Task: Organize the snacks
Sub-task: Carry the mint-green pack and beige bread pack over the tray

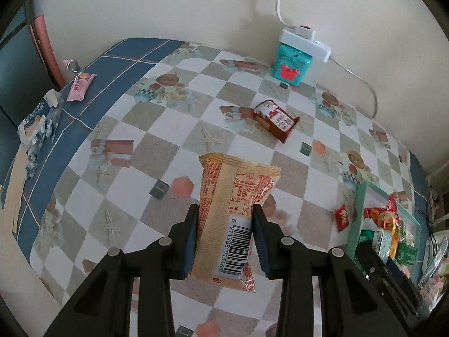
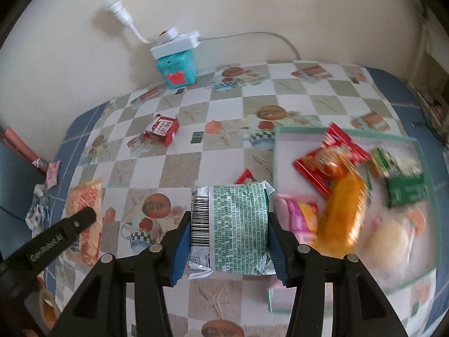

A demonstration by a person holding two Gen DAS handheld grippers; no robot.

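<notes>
My left gripper (image 1: 226, 210) is shut on a beige and orange snack packet (image 1: 238, 196) with a barcode, held above the checkered tablecloth. My right gripper (image 2: 229, 217) is shut on a green and silver packet (image 2: 238, 219), just left of the teal-rimmed tray (image 2: 276, 151). Several snacks lie in that tray, among them a red packet (image 2: 311, 165) and an orange one (image 2: 345, 213). In the right wrist view a finger of the left gripper (image 2: 84, 216) shows at the left with the beige packet (image 2: 84, 199). A red-brown packet (image 1: 276, 119) lies on the cloth further back.
A small red packet (image 1: 343, 216) lies just outside the tray (image 1: 360, 196). A teal box (image 1: 293, 64) with a white power strip on top stands by the wall. A pink packet (image 1: 80, 87) and a crumpled wrapper (image 1: 39, 123) sit at the left edge. A tape roll (image 2: 46, 306) lies near the front left.
</notes>
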